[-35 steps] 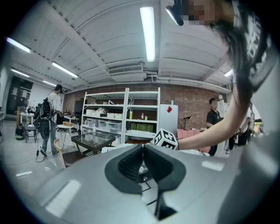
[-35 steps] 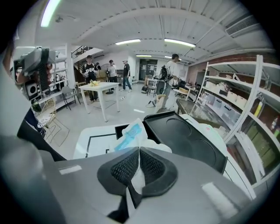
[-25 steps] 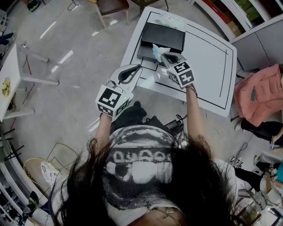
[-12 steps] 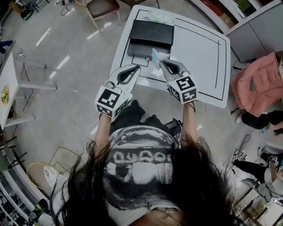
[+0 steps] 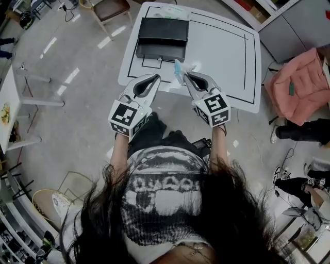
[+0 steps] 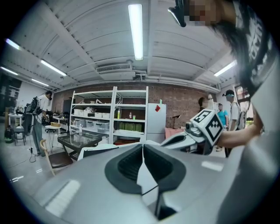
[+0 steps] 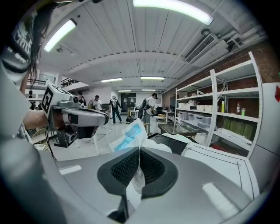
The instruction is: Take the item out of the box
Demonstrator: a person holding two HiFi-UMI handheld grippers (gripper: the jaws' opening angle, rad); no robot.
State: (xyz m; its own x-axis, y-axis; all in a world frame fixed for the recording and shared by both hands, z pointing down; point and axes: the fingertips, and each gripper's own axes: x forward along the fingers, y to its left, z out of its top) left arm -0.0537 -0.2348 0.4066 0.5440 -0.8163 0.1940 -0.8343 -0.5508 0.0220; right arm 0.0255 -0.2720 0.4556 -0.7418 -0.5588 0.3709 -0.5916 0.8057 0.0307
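Where the head view looks down on the white table (image 5: 227, 56), we record a black box (image 5: 162, 32) lying flat at its far side, inside the black line marked on the top. Its upper face reads uniformly dark; we cannot tell whether anything lies inside it. A pale plastic bag (image 5: 172, 10) sits at the table edge just behind the box.

We find the task item, a white packet with blue print (image 5: 178, 67), outside the box. It is held above the near part of the table, just in front of the box's front edge. The right gripper (image 5: 186, 76) has its jaws clamped on the packet's lower part, and the right gripper view confirms the packet (image 7: 129, 138) pinched between the ribbed pads (image 7: 124, 168), its printed end standing above them.

The left gripper (image 5: 154, 78) hangs beside the right one, near the table's front edge. Its jaws meet at the tips with nothing between them (image 6: 143, 148).
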